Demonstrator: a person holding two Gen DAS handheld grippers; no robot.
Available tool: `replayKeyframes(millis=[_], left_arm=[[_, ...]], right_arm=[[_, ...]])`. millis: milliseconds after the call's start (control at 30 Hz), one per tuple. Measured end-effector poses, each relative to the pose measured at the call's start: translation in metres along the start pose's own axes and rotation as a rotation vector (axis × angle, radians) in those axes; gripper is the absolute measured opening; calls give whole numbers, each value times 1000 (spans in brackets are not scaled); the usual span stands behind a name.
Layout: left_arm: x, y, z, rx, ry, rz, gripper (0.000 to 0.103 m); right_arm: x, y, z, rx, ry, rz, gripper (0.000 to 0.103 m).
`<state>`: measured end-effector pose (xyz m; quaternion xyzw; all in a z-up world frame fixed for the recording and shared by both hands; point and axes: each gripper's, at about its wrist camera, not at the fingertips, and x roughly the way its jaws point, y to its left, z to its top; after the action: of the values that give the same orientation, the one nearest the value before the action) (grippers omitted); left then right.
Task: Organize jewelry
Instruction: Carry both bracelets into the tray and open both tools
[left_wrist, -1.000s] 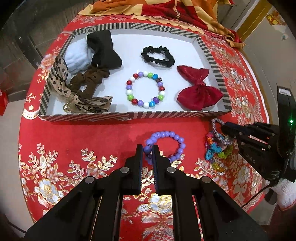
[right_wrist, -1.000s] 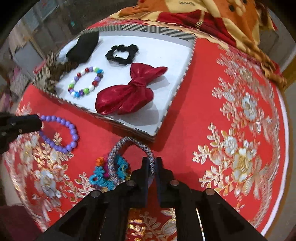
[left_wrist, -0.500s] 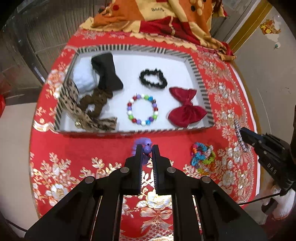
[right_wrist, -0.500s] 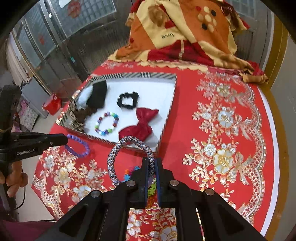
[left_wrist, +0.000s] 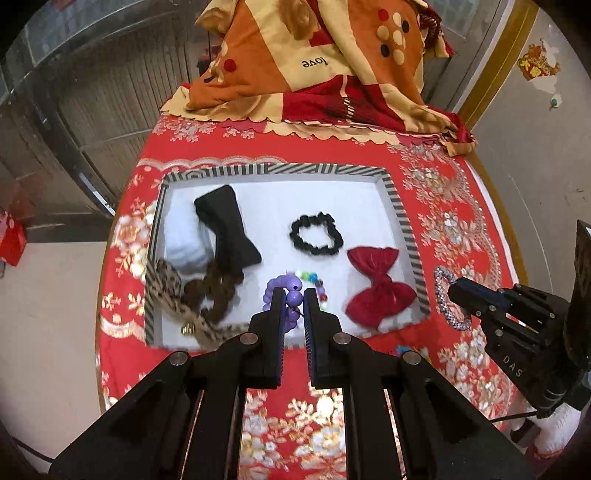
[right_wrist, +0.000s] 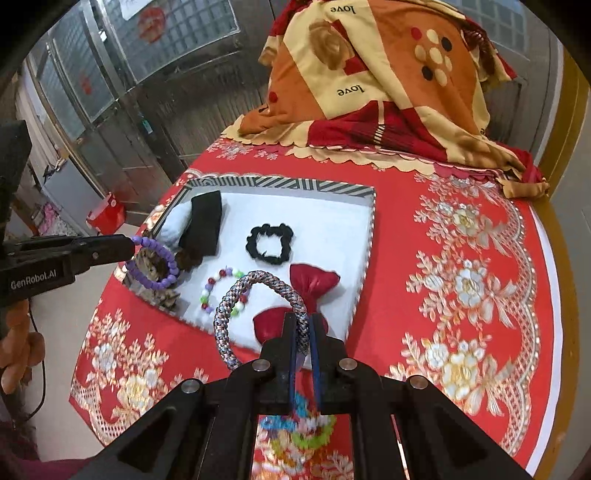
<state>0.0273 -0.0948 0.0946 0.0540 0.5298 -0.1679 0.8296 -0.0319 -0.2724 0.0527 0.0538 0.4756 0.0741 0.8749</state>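
My left gripper (left_wrist: 294, 297) is shut on a purple bead bracelet (left_wrist: 284, 286) and holds it in the air above the near edge of the striped tray (left_wrist: 400, 214). From the right wrist view the bracelet (right_wrist: 155, 264) hangs from the left gripper (right_wrist: 131, 243). My right gripper (right_wrist: 303, 321) is shut on a grey braided bracelet (right_wrist: 255, 280), lifted over the tray's near right corner (right_wrist: 371, 236). The braided bracelet also shows in the left wrist view (left_wrist: 443, 299). A colourful bracelet (right_wrist: 295, 428) lies on the red cloth below my right gripper.
The tray holds a multicolour bead bracelet (right_wrist: 218, 286), a black scrunchie (left_wrist: 316, 238), a red bow (left_wrist: 380, 288), a black bow (left_wrist: 227, 229), a white item (left_wrist: 183, 240), a brown scrunchie (left_wrist: 214, 291) and a leopard bow (left_wrist: 170, 295). A folded blanket (left_wrist: 317, 62) lies behind.
Both grippers have risen off the cloth with their bracelets and moved toward the tray. The table looks smaller and farther away now.
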Motion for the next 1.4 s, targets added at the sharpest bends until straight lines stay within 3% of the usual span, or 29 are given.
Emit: replayKeyframes(millis=[700, 1000, 1167, 1200, 1233, 1267, 1400], left_arm=[[109, 6, 79, 23, 114, 18, 8], [144, 49, 86, -45, 153, 92, 8], [147, 56, 81, -76, 157, 95, 8], [146, 56, 80, -84, 158, 91, 10], [145, 57, 80, -92, 160, 87, 11], [144, 57, 79, -95, 161, 85, 13], [133, 54, 75, -97, 139, 78, 41]], right_arm=[[108, -34, 67, 40, 137, -91, 6], [145, -34, 79, -12, 187, -138, 6], [154, -35, 83, 0, 179, -124, 7], [154, -36, 83, 10, 177, -113, 12], [153, -38, 84, 23, 176, -108, 28], [150, -38, 84, 31, 168, -92, 33], [134, -34, 82, 46, 141, -64, 34]])
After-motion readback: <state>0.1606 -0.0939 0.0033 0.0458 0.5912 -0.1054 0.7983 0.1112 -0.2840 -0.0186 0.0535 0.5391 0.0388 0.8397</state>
